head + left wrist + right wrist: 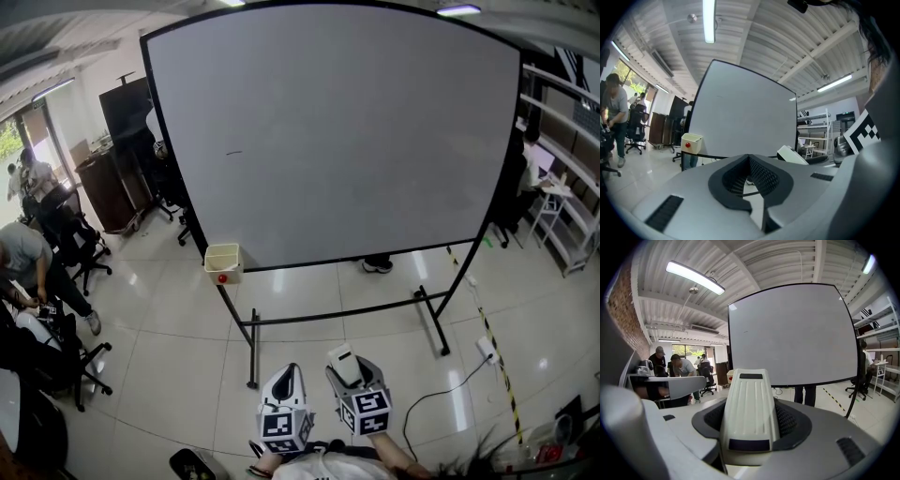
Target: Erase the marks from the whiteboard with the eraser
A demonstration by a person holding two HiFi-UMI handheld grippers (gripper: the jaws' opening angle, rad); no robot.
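Eraser point(749, 413) clamped in the right hand-held gripper point(349, 370).
The left hand-held gripper point(287, 377) is closed with nothing in it. Both are well away from the whiteboard point(337, 131), which has one small dark mark point(233, 152) at its left.

Open-plan lab/workshop w/ an office corner, in an industrial-type bldg. Overhead: ribbed grey metal roof point(754, 33) on beams, w/ long fluorescent tube lights point(709, 21). Bare red-brick wall point(626, 319) on one side. Glossy pale tiled floor point(169, 319) w/ a yellow-black hazard tape strip point(506, 384) and a white power strip point(487, 349) lying on it. White metal shelving racks point(567, 211) along the rt side. Lt side: black swivel office chairs point(80, 248), a dark wooden cabinet point(108, 192) and several people point(23, 253) bent over work. Centre: big black-framed whiteboard point(337, 131) on a black tube stand point(333, 311).
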